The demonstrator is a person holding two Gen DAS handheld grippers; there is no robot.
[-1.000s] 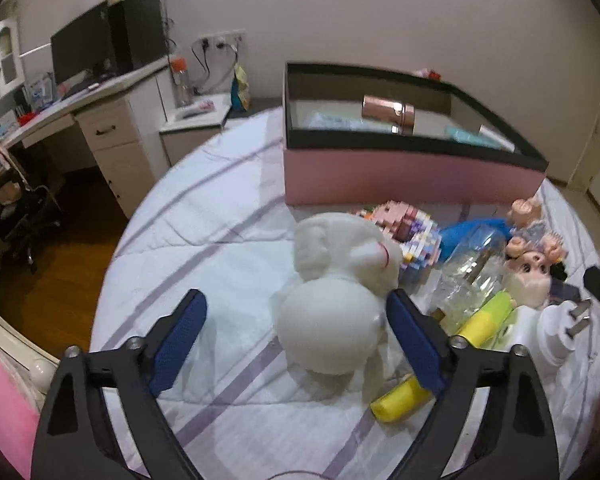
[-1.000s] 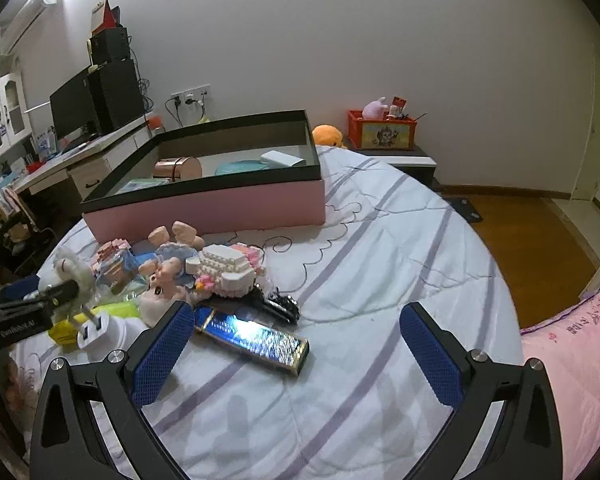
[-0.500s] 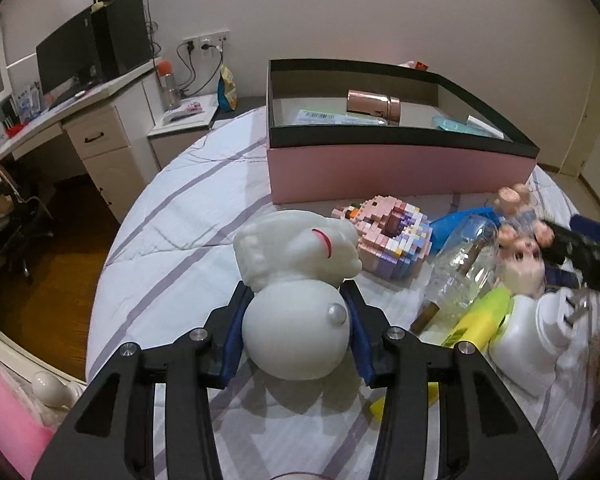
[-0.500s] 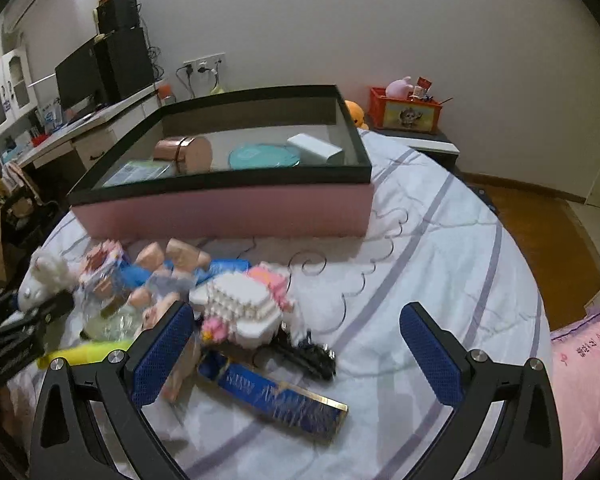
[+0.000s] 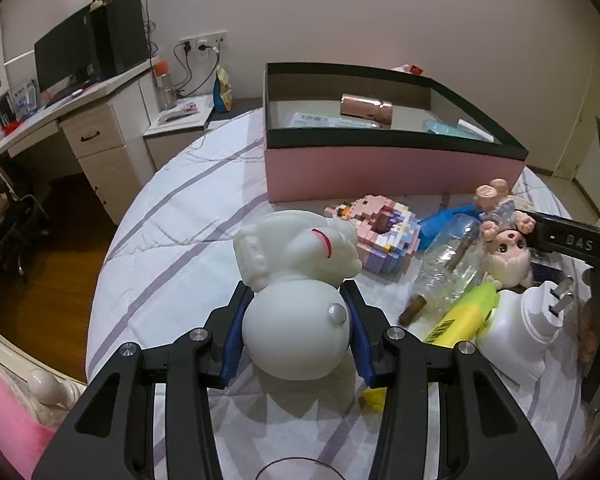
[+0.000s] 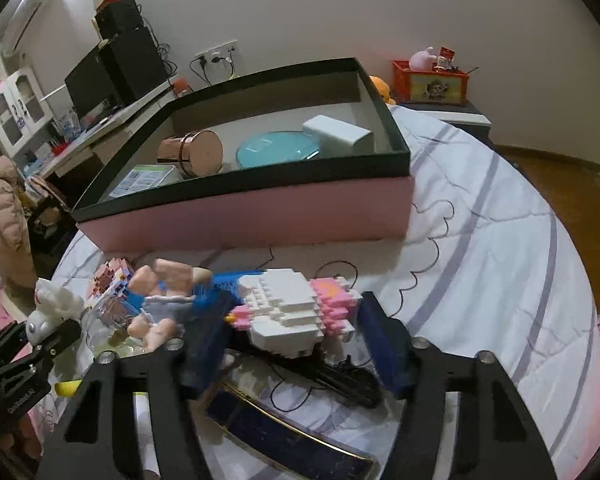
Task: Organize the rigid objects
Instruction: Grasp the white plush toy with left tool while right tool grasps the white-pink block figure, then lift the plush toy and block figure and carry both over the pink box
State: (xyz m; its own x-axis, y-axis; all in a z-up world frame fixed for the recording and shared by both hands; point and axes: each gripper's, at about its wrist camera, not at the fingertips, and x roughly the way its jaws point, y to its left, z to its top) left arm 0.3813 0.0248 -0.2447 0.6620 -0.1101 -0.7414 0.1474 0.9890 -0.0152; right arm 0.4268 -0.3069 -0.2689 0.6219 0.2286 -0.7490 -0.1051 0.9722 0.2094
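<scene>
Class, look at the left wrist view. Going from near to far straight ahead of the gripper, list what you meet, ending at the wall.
Left gripper shut on the white toy figure → pink and purple brick model → pink box → copper cylinder lying inside it.

The left gripper is squeezing the white toy tight, and the right gripper is sitting half open around the white block toy.
</scene>
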